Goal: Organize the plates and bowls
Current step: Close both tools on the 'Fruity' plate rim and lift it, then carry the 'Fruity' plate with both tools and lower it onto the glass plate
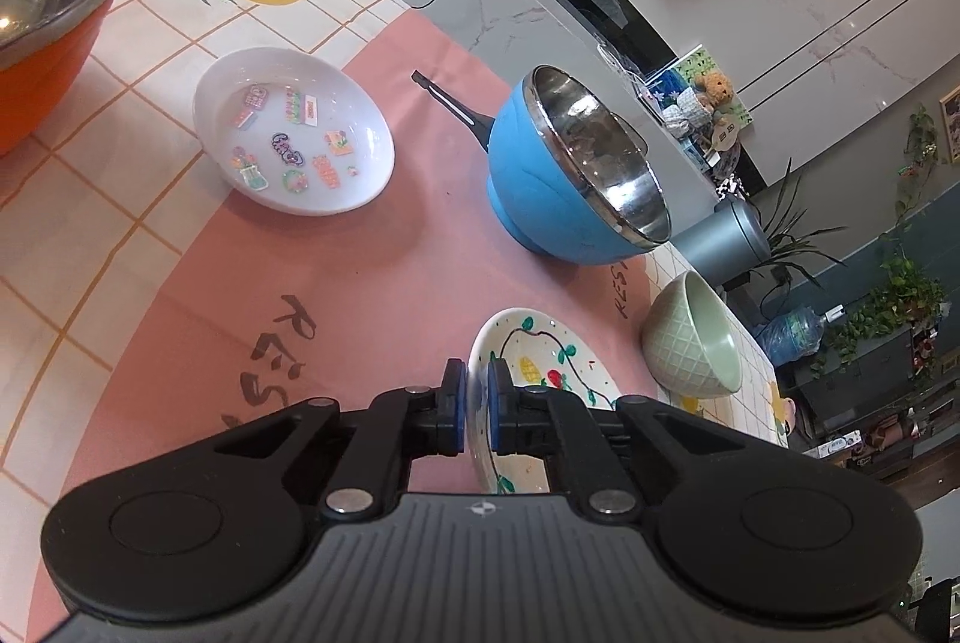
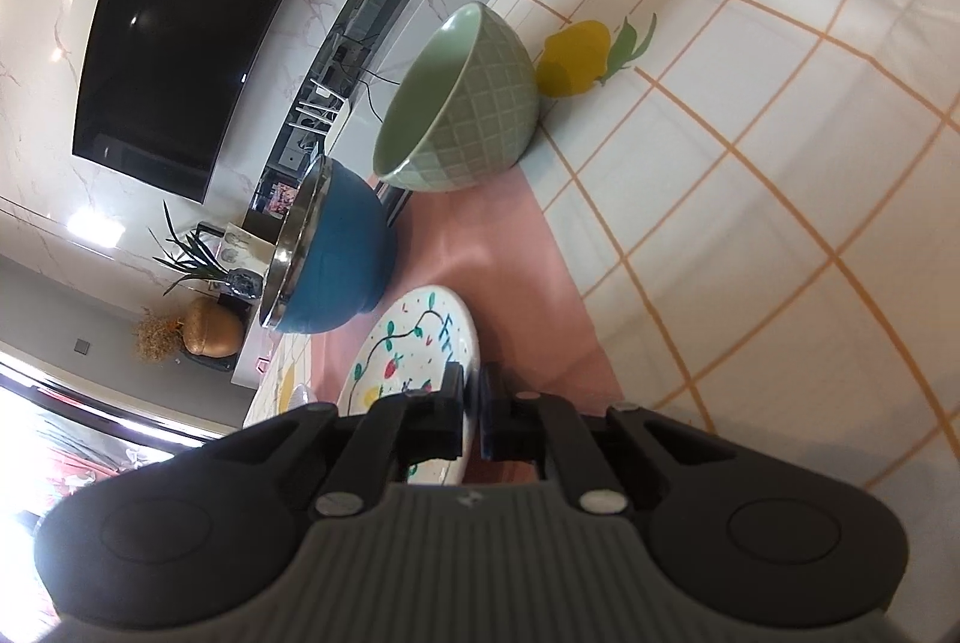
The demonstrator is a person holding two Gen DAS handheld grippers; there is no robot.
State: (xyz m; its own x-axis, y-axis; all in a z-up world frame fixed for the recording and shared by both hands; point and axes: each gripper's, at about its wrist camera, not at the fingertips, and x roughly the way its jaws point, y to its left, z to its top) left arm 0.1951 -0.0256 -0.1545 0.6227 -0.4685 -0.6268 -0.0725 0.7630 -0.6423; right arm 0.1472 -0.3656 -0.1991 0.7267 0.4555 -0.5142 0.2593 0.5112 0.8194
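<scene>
I have both hand-held grippers clamped on the same thing. My left hand-held gripper (image 1: 476,403) has its blue pads narrowed onto the near-left rim of the painted fruit plate (image 1: 540,373), with one pad outside the rim and one over the plate's face. My right hand-held gripper (image 2: 472,406) pinches the opposite rim of that painted fruit plate (image 2: 414,343), one pad on its face and one on its back. So the plate is held between my two hands, neither nearer than the other.

In the left wrist view the plate spreads from the pads toward 1 o'clock; in the right wrist view it runs toward 11 o'clock. It is round, so it has no long axis of its own; the line that matters is the one joining my two grips across it. I cannot tell whether its underside touches the pink mat (image 1: 336,283) or sits just clear of it.

Going outward in the left view, the green lattice bowl (image 1: 690,343) stands near the plate at 2 o'clock, mouth tipped toward the right. The blue steel-lined bowl (image 1: 570,175) is farther off at 1 o'clock. The white sticker dish (image 1: 294,132) lies at 11 o'clock, well apart, face up on the counter (image 1: 150,60), and the orange steel-lined bowl (image 1: 48,12) sits at 10 o'clock.

I judge the sticker dish the likeliest place to stack onto, which means carrying the plate level toward 11 o'clock, both hands moving together.
</scene>
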